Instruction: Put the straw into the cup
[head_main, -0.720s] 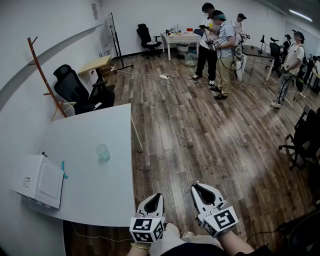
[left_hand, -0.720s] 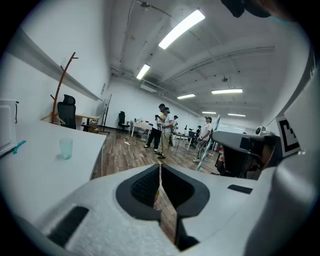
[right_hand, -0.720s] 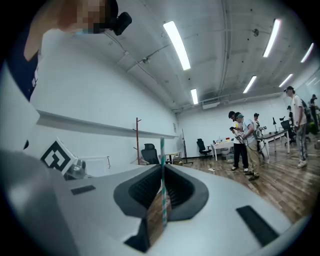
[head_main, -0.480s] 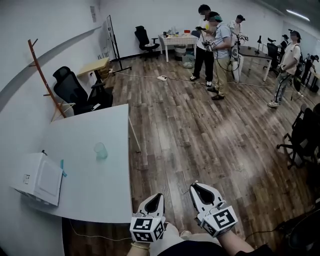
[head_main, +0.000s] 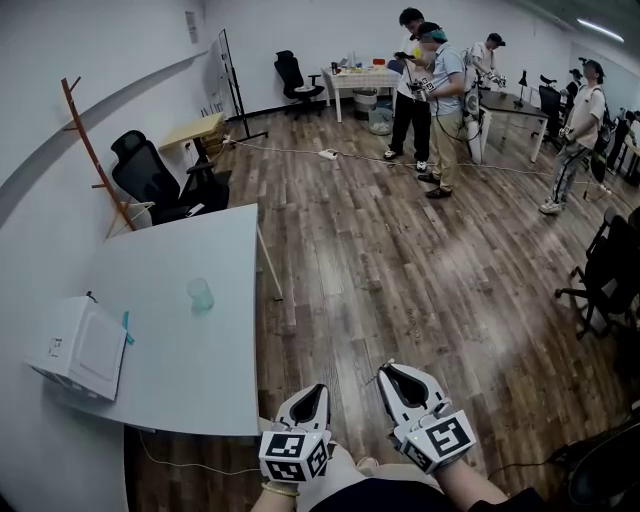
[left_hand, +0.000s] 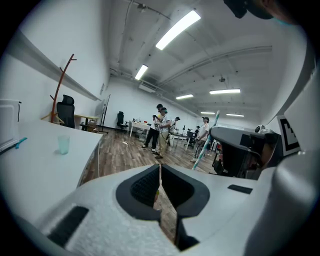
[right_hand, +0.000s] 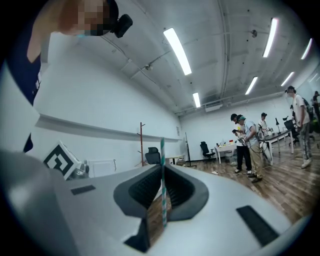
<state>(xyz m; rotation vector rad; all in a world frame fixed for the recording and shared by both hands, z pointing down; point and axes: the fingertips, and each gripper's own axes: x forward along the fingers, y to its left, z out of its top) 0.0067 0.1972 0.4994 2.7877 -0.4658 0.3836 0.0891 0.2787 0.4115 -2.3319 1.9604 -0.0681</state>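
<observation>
Overall, head view: framing has drifted slightly since a moment ago; the left tool (head_main: 310, 392) and right tool (head_main: 395, 375) keep their low place off the tabletop (head_main: 180, 240) corner.
Meaning: the approach looks hardly begun.
Cup (head_main: 200, 293): translucent pale-green tumbler, upright on the smooth white tabletop, well apart from both tools.
Left gripper view: the left tool's ribbed black pads meet, nothing between.
Right gripper view: the right tool is pinched on the straw (right_hand: 162, 150), a thin teal-and-white striped tube standing upright.

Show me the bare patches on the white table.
Bare: the white table beyond the translucent green plastic cup, and its near stretch right of the white box. Crowded only at the left edge, around that box.
</observation>
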